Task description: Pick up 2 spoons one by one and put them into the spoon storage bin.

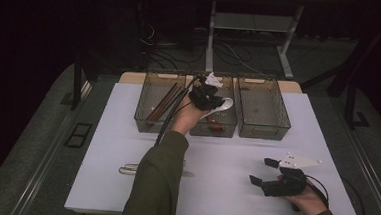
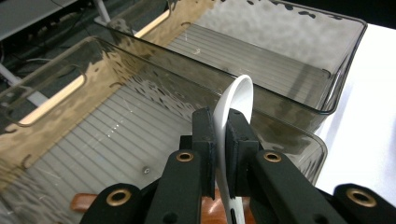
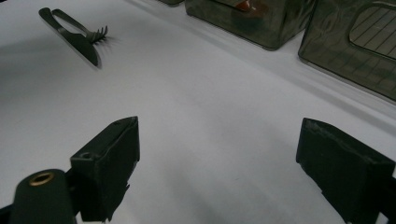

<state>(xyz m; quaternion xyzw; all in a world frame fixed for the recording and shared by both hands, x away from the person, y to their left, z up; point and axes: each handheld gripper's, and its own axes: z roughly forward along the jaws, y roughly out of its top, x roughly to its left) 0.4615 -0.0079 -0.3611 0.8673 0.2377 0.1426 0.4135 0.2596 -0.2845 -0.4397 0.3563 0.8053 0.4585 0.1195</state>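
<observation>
My left claw (image 2: 220, 140) pinches a white spoon (image 2: 236, 107) by its handle, over the middle bin (image 2: 56, 100). The spoon looks hard, smooth and slippery, maybe easy to break, so I grip it tight. My right claw (image 3: 217, 163) is spread wide over the table (image 3: 210, 93).

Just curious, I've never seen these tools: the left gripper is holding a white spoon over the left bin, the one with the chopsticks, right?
Not quite. The left gripper does clamp the white spoon, but over the middle bin, as the high view shows. The chopsticks lie in the left bin, beside it.
</observation>
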